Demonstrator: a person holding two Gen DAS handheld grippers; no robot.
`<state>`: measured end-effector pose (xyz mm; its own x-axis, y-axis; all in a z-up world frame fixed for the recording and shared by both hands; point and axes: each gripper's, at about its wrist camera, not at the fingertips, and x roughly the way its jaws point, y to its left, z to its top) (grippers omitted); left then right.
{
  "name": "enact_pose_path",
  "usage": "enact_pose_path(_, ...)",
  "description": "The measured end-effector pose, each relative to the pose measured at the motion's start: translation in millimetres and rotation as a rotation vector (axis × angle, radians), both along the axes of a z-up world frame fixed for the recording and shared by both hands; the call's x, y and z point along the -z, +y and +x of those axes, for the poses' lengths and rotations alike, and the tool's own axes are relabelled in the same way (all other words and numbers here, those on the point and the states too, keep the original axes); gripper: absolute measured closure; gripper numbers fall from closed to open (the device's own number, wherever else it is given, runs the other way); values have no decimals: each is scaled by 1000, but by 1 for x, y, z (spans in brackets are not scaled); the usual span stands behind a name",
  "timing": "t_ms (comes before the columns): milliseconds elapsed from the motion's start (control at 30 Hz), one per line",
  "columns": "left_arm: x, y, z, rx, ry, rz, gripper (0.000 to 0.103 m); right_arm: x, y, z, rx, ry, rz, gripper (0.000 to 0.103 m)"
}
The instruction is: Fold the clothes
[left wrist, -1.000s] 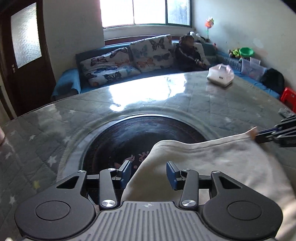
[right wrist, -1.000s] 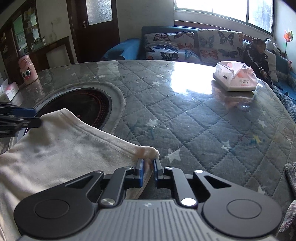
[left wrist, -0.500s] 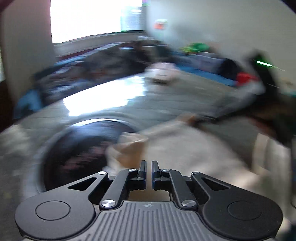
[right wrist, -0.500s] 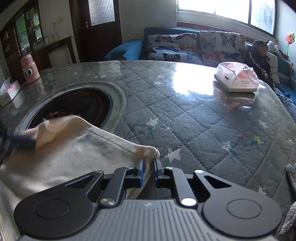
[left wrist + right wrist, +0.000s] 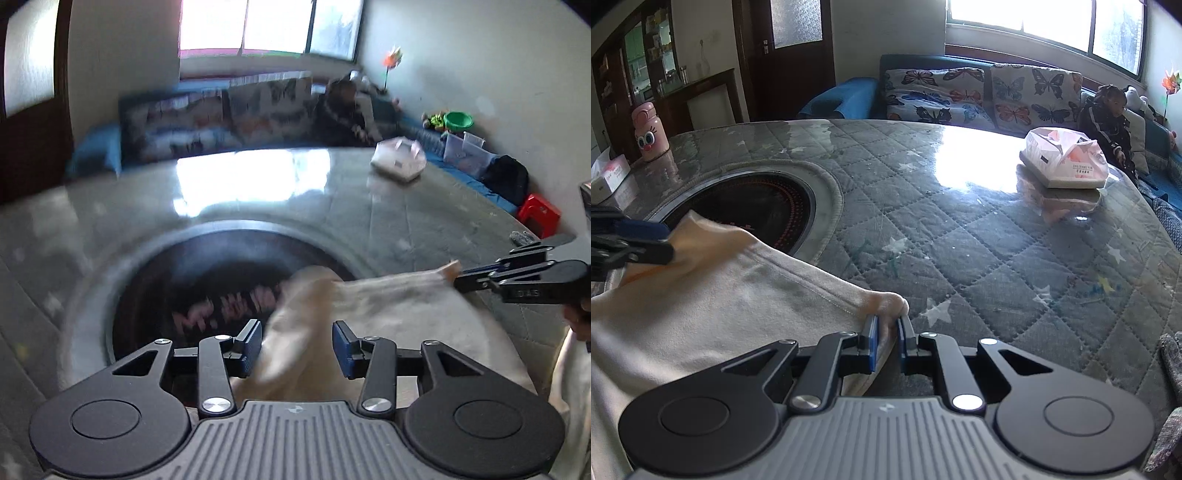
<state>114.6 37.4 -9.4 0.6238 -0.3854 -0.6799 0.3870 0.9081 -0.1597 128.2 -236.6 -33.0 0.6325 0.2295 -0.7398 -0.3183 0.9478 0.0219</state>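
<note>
Right gripper (image 5: 886, 338) pinches the cream garment's (image 5: 713, 295) corner; left gripper (image 5: 295, 345) gapes wide around its hem. Close firmly first.

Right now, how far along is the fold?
Early. The cream garment lies spread on the table, with no finished fold visible. The right tool pinches one hem corner; the left tool is open around the other. All folds remain.
</note>
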Motion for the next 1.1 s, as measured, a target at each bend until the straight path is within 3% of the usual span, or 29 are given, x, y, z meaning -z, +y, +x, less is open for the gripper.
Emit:
enact_pose_path(100,3,4,2,-6,21,-36,57,0,0,0,-3,1,-2,93)
enact_pose_path(267,-8,-9,-21,26,-111,38,55,0,-1,1,-3,0,-2,93)
enact_pose_path(333,-7,-19,-29,79,-127,35,55,0,0,1,-2,-1,-2,92)
enact_pose_path(500,-10,-48,-67,322,-212,58,54,0,0,1,-2,-1,-5,92)
enact_pose_path(533,-12,-48,-71,328,-228,57,54,0,0,0,-3,-1,-6,92)
enact_pose_path(600,-17,-45,-72,285,-260,61,54,0,0,0,-3,-1,-6,92)
enact_pose_path(700,-23,-26,-50,69,-275,55,55,0,0,1,-3,-1,-6,92)
enact_pose_path(767,-21,-7,-25,-70,-211,-7,56,0,1,1,-3,-2,-6,92)
enact_pose_path(867,-7,7,-2,-101,-98,-63,61,0,0,1,-1,-2,-5,92)
enact_pose_path(933,0,2,0,-83,-84,-40,61,0,0,1,-1,-1,-2,92)
enact_pose_path(1100,0,-5,-8,-199,-241,109,56,1,0,1,-2,-2,-3,92)
